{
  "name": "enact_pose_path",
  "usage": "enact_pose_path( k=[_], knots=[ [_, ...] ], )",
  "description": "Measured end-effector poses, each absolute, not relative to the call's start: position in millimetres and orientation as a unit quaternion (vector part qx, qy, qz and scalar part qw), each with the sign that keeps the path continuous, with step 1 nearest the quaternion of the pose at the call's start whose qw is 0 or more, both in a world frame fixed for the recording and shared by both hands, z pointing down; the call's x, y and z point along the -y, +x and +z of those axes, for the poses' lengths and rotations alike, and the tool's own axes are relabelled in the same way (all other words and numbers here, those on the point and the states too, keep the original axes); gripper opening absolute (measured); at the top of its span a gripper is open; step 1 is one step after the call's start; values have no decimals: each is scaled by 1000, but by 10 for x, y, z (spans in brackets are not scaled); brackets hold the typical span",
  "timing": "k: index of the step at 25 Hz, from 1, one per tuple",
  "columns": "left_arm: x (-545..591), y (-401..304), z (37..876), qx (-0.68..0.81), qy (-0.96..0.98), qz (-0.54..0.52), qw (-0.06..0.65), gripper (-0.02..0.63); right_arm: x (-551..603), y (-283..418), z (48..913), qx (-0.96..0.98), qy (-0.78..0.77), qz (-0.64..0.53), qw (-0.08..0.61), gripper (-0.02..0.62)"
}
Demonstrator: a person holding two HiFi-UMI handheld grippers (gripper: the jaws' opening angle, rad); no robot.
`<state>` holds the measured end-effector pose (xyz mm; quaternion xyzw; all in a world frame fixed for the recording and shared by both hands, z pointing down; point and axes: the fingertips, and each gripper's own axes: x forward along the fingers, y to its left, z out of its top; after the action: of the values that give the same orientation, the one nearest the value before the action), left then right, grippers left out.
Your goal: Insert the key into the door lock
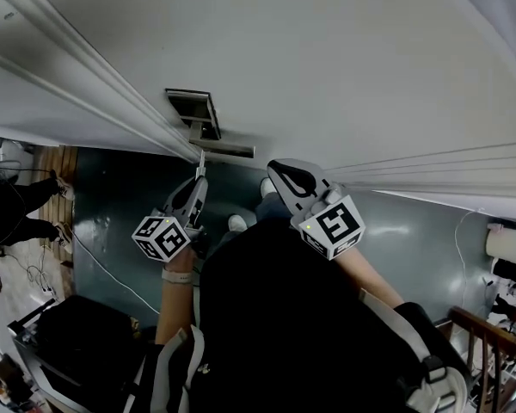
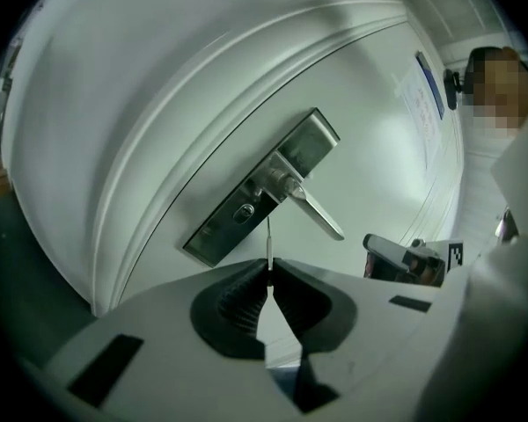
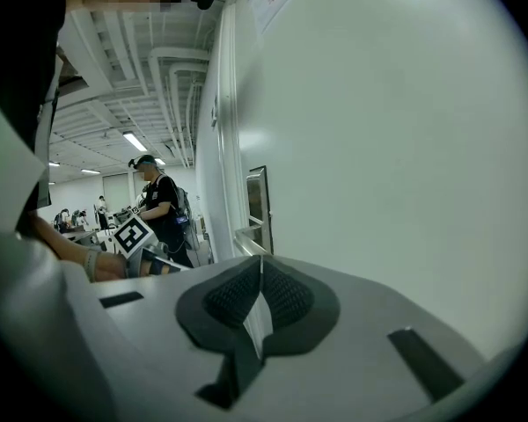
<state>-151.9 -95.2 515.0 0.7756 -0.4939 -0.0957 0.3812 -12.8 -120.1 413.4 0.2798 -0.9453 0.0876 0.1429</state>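
Steel key point(image 2: 268, 237) clenched in left gripper point(image 2: 269, 272) jaws, tip seemingly just below keyhole point(image 2: 245, 211).

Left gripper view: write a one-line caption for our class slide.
The left gripper, shut on a key, aims it at the keyhole in the lock plate beside the handle, not yet inserted.

Slim silver key point(image 2: 268, 240) stands upright, tip just beside the door lock point(image 2: 245, 211).

Soft indoor light, heavy fisheye distortion
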Motion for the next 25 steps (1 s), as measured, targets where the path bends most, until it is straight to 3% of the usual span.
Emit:
enact_pose_path(
  k=[25],
  knots=[
    [1314, -1518, 5217, 426, 711, -225, 513, 26, 1418, 152, 4170, 936, 310, 98, 136, 18]
  ],
)
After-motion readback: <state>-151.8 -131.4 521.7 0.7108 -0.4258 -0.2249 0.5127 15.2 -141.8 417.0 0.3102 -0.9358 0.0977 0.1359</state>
